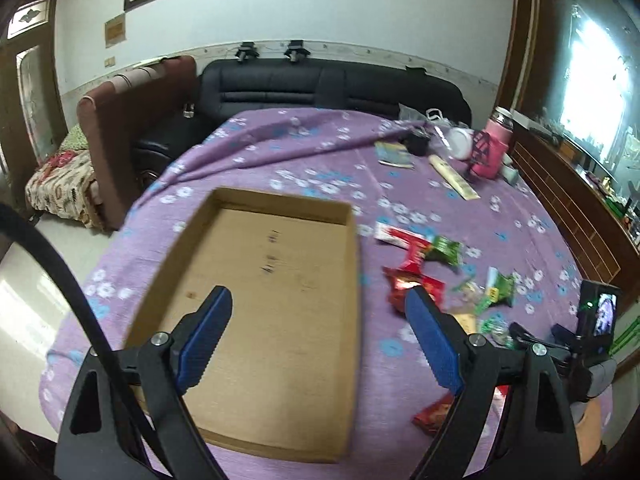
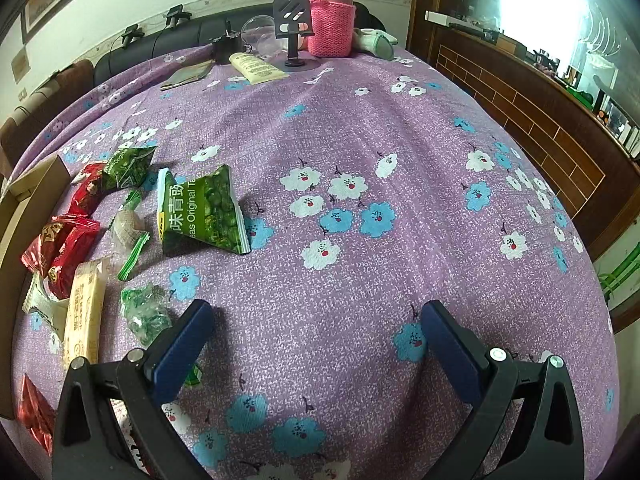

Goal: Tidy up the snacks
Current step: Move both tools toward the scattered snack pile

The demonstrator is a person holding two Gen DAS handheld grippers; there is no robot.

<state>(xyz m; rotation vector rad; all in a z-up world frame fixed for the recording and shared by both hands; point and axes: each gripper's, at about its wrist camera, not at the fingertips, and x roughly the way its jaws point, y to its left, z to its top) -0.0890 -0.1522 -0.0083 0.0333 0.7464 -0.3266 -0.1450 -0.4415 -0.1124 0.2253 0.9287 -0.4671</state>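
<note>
On the left sits the shallow cardboard tray, bare inside, with a few dark printed marks on its floor that I can't read. My left gripper hovers over its near right part, jaws spread wide, holding nothing. The tray looks stiff and light; I'd leave it where it lies.

Just right of the tray the snacks are scattered on the purple flowered tablecloth. The red foil packets lie closest to the tray wall — crinkly, slick, nearly weightless, so I'd pinch a crimped end seam rather than the puffed middle. Beside them a pale yellow wafer-style bar carries small print too fine to read; it seems stiffer, and I'd take it across its narrow width. A small clear-and-green candy wrapper lies near my right gripper's left finger.

Farther right, the big green pea bag reads "Original" with Chinese characters — air-filled, its contents probably brittle; I'd grip its top seal gently.

My right gripper hovers over bare cloth, jaws wide apart, empty.
</note>
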